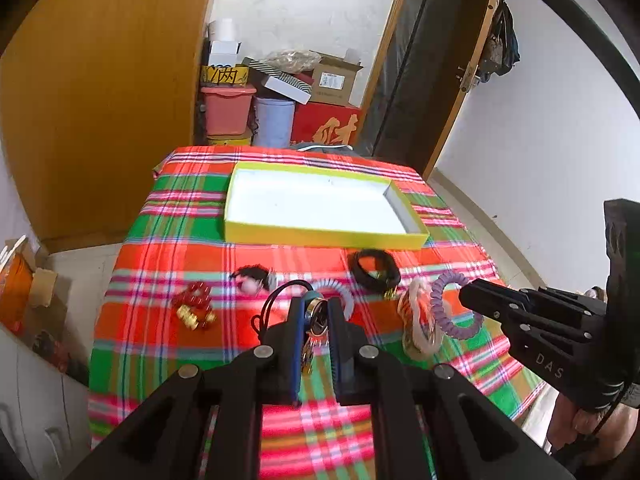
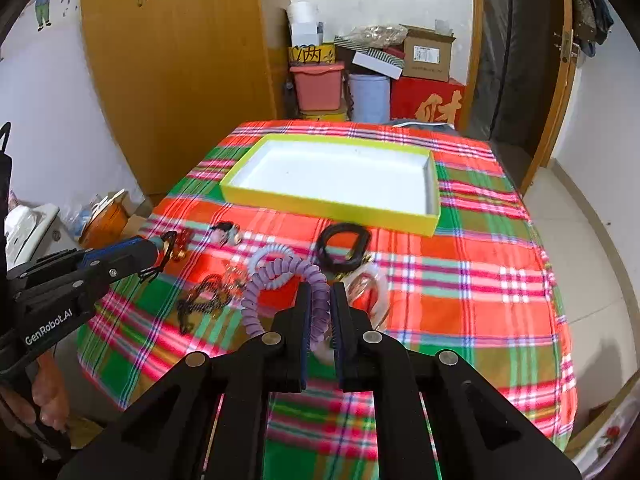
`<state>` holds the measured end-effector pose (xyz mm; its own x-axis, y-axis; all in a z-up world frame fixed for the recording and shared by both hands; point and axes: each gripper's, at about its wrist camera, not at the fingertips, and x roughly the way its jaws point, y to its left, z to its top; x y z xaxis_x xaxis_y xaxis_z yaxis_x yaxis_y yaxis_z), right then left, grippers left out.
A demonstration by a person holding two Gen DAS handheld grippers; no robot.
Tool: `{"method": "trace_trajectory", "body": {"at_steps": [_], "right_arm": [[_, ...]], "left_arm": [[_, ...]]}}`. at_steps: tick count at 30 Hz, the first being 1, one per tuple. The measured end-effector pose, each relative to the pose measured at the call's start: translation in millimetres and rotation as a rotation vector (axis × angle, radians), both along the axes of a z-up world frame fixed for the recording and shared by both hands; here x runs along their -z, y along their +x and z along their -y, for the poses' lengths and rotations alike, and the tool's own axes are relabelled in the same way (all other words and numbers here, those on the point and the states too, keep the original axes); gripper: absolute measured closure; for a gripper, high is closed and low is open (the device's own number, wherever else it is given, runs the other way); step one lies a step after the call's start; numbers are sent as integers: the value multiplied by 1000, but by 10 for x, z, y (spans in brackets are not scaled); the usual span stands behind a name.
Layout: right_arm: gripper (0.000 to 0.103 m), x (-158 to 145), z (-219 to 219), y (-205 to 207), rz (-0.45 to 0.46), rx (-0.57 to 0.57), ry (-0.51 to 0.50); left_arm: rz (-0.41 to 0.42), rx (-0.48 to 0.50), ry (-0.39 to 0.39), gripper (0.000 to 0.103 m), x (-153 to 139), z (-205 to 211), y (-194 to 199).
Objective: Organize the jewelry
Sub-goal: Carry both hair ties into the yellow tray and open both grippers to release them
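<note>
My left gripper (image 1: 316, 308) is shut on a round metal pendant (image 1: 318, 318) with a black cord (image 1: 276, 300), held above the plaid cloth. My right gripper (image 2: 320, 292) is shut on a purple spiral hair tie (image 2: 280, 276), lifted over the cloth; the hair tie also shows in the left wrist view (image 1: 448, 308). A yellow tray (image 1: 320, 236) with a white floor lies empty at the far side, also in the right wrist view (image 2: 328, 204). On the cloth lie a red bead bracelet (image 1: 194, 306), a black hair tie (image 1: 374, 268), a pale blue spiral tie (image 2: 268, 254) and a white ring (image 1: 418, 320).
The table has a red-green plaid cloth (image 2: 480, 280). A dark chain (image 2: 204, 296) and a small black-and-pink piece (image 2: 228, 232) lie on it. Boxes and bins (image 2: 360, 80) are stacked behind the table. A wooden wardrobe (image 2: 172, 60) stands at left, a door (image 2: 520, 60) at right.
</note>
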<state>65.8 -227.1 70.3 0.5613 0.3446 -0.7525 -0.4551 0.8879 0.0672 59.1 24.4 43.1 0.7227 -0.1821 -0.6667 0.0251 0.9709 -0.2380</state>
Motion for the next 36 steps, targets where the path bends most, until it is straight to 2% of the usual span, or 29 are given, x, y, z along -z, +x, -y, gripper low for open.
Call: {"method": "trace_trajectory", "body": {"at_steps": [9,17,27,36], "right_arm": [[94,-54,30,468,16,18,5],[94,17,-25,1017,10,16,-5],[94,265,-100,1707,-42,19,-33],[94,544,-115,2218,-102,38,-58]], "left_arm": [[8,22,-3,92,-49,-22,582],[-19,31,-24,92,48,-151,1207],[-62,31,-23,92,211,-319,1887],[-101,25,-13,92,385,-420,2299]]}}
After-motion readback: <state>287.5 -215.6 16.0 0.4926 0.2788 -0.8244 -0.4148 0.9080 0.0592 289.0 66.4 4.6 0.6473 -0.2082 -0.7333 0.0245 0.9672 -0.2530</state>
